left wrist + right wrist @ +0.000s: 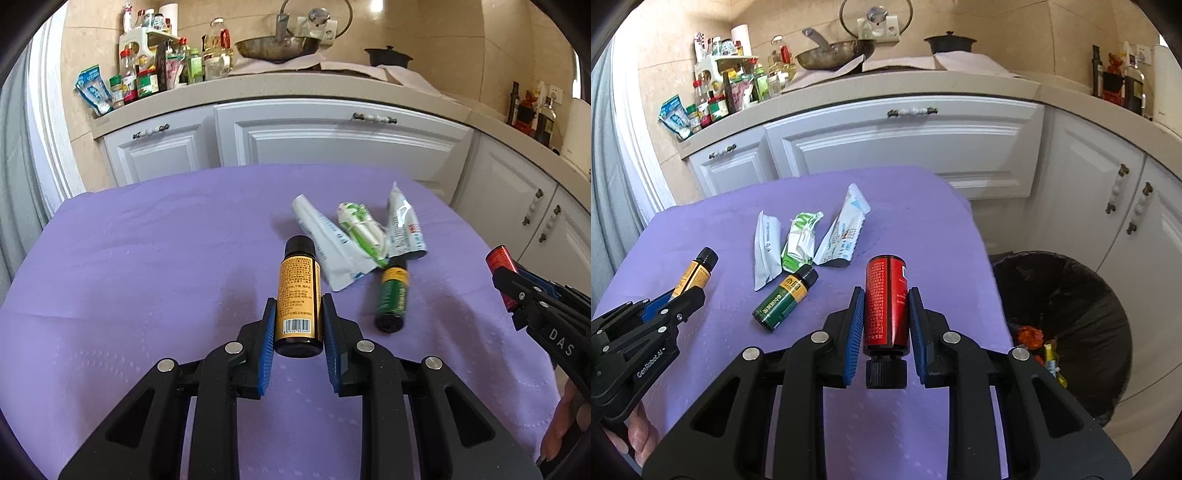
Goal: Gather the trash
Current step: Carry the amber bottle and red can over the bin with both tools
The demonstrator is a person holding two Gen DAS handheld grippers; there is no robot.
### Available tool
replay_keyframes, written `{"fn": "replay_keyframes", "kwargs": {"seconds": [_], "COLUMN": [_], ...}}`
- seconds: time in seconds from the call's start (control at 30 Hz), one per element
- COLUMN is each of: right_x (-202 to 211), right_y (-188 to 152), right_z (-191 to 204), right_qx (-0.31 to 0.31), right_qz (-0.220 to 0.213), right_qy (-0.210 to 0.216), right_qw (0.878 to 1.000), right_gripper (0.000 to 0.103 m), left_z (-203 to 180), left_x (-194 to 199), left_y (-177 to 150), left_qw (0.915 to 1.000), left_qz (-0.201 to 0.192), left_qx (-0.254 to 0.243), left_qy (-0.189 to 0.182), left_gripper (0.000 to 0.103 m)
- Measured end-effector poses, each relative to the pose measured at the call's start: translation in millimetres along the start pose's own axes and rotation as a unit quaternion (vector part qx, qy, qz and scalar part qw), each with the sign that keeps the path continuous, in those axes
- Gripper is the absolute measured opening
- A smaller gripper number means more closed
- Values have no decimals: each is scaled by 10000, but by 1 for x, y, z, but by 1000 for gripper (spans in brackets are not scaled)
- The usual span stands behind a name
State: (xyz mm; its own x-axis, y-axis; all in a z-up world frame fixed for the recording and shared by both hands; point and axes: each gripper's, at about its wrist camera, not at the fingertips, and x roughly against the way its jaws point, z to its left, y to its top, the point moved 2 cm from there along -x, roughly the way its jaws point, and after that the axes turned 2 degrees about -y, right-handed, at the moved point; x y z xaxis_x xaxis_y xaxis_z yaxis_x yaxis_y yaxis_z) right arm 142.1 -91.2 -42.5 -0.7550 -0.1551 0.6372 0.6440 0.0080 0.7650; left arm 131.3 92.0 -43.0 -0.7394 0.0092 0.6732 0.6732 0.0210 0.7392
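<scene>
purple tablecloth [905,221] — lined bin [1108,295], wrappers [1039,345] inside

place: home kitchen | evid: white cabinet doors [332,144] w/ stone countertop [258,86], wok [277,48] on stove, black pot [949,42], oil & sauce bottles [147,74] on rack, tiled wall, lined trash bin [1067,325]

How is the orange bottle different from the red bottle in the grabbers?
The orange bottle has an orange label with a barcode; the red bottle is bright red all over. The orange bottle is in the left gripper, its black cap pointing away from the camera; the red bottle is in the right gripper, its black cap pointing toward the camera. Both are small bottles pinched between blue pads above the purple cloth.
</scene>
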Motion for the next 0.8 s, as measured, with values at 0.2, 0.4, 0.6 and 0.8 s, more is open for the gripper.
{"fn": "replay_keyframes", "kwargs": {"seconds": [0.2, 0.4, 0.6, 0.8], "right_x": [17, 30, 43, 52], "right_y": [0, -1, -5, -11], "right_z": [-19, -44, -77, -112], "right_qx": [-108, -248, -425, -619], "right_qz": [-156, -274, -361, -408], "right_qy": [-188, -447, -765, -1058], "right_qw": [9996, 9983, 9955, 9916], "right_gripper": [23, 23, 23, 23], "left_z": [-24, -52, -86, -124], "left_x": [12, 14, 15, 17], "left_y": [1, 3, 5, 5], "left_qw": [9996, 9983, 9957, 9918], "left_qz": [-147, -192, -249, -330], "left_qx": [-167, -340, -583, -825], "left_qy": [-192, -429, -681, -915], "left_gripper": [25, 25, 25, 25]}}
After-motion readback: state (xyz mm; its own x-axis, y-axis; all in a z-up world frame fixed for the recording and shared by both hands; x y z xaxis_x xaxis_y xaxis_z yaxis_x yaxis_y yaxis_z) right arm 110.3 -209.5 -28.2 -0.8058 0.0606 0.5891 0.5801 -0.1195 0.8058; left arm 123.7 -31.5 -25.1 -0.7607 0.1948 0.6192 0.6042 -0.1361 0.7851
